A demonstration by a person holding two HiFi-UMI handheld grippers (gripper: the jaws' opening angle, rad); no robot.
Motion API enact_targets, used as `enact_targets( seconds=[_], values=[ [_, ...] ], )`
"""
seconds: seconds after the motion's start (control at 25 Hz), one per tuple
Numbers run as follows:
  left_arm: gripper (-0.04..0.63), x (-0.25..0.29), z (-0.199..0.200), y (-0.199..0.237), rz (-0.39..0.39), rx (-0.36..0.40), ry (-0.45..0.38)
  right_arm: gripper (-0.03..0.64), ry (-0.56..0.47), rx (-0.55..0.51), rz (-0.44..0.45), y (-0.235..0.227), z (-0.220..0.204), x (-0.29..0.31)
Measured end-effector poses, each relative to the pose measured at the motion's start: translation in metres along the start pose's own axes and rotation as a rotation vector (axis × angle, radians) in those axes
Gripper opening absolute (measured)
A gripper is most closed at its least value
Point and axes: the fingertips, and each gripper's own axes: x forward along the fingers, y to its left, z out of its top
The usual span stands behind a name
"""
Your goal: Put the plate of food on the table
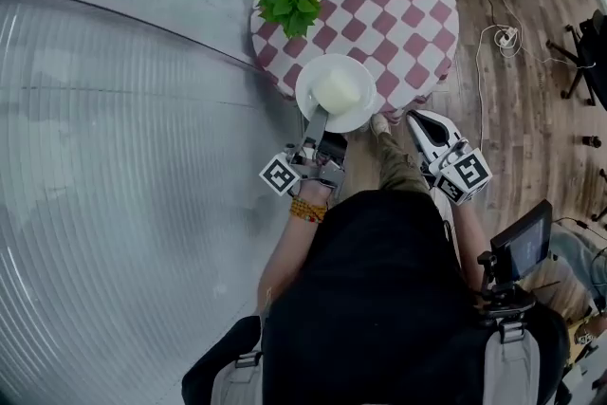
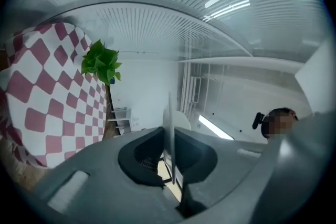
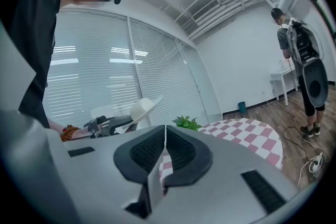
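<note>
A white plate [image 1: 337, 92] with a pale mound of food [image 1: 339, 88] hangs over the near edge of the round table [image 1: 398, 5], which has a red-and-white checked cloth. Whether the plate touches the cloth I cannot tell. My left gripper [image 1: 316, 117] is shut on the plate's near rim. In the left gripper view the plate [image 2: 169, 118] shows edge-on, pinched between the jaws of the left gripper [image 2: 170, 157]. My right gripper [image 1: 418, 119] stays beside the table's near right edge. Its jaws are shut with nothing between them [image 3: 163, 150]. In the right gripper view the plate [image 3: 142, 108] looks tilted.
A green potted plant [image 1: 287, 0] stands at the table's far left edge. A glass wall with blinds [image 1: 114, 156] runs along the left. Cables and a power strip [image 1: 505, 38] lie on the wooden floor at the right. Another person [image 3: 302, 60] stands beyond the table.
</note>
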Motion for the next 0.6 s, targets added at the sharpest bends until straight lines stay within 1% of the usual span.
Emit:
enact_targets(
  seconds=[0.08, 0.16, 0.32, 0.48, 0.6],
  values=[
    [0.023, 0.046, 0.005, 0.027, 0.046, 0.02, 0.019, 0.015, -0.009, 0.016, -0.017, -0.034, 0.01, 0.008],
    [0.023, 0.088, 0.009, 0.058, 0.089, 0.022, 0.035, 0.015, -0.005, 0.035, -0.052, -0.068, 0.011, 0.009],
    [0.023, 0.17, 0.023, 0.115, 0.14, 0.019, 0.034, 0.015, 0.002, 0.086, -0.143, -0.129, 0.006, -0.002],
    [0.023, 0.24, 0.045, 0.167, 0.189, 0.022, -0.014, 0.015, 0.005, 0.14, -0.228, -0.172, -0.002, -0.018],
    [0.023, 0.279, 0.062, 0.212, 0.254, 0.015, -0.073, 0.015, 0.024, 0.173, -0.276, -0.187, -0.01, -0.03]
  ],
)
